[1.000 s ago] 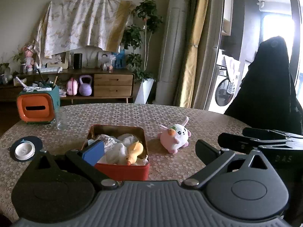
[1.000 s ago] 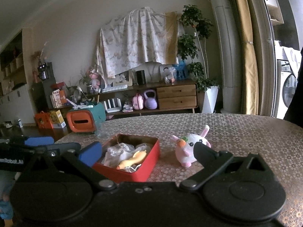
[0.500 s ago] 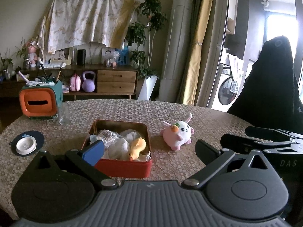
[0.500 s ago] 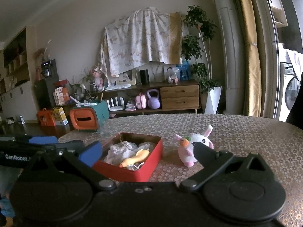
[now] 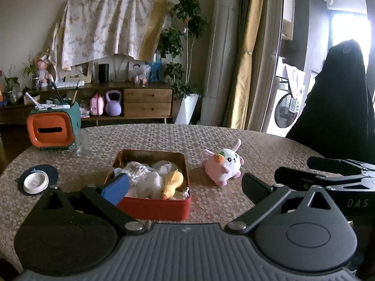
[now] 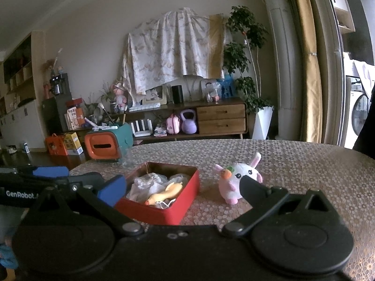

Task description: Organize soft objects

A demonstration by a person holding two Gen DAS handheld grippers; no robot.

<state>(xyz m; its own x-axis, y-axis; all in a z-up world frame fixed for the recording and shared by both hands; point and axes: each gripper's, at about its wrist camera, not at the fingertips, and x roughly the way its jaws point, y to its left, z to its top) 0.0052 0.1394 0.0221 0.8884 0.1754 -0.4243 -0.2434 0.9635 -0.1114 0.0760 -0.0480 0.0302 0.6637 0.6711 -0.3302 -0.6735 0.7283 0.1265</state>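
Note:
A red box [image 5: 154,207] [image 6: 161,213] sits on the round table. It holds a yellow duck toy [image 5: 172,183] [image 6: 166,193] and crumpled white soft items [image 5: 145,178]. A pink-and-white bunny plush [image 5: 222,165] [image 6: 235,180] lies on the table right of the box. My left gripper [image 5: 185,187] is open and empty, held above the table just before the box. My right gripper [image 6: 182,186] is open and empty, between box and plush. The right gripper also shows at the right edge of the left wrist view [image 5: 328,175].
An orange-and-teal tissue holder [image 5: 52,132] [image 6: 106,145] and a clear glass [image 5: 80,144] stand at the table's far left. A white lid on a dark coaster [image 5: 36,182] lies at the left. A dark chair back [image 5: 337,103] stands at the right.
Both grippers have risen and pulled back slightly, so the box and plush sit a little lower in view. Both stay open and empty. Nothing on the table moved.

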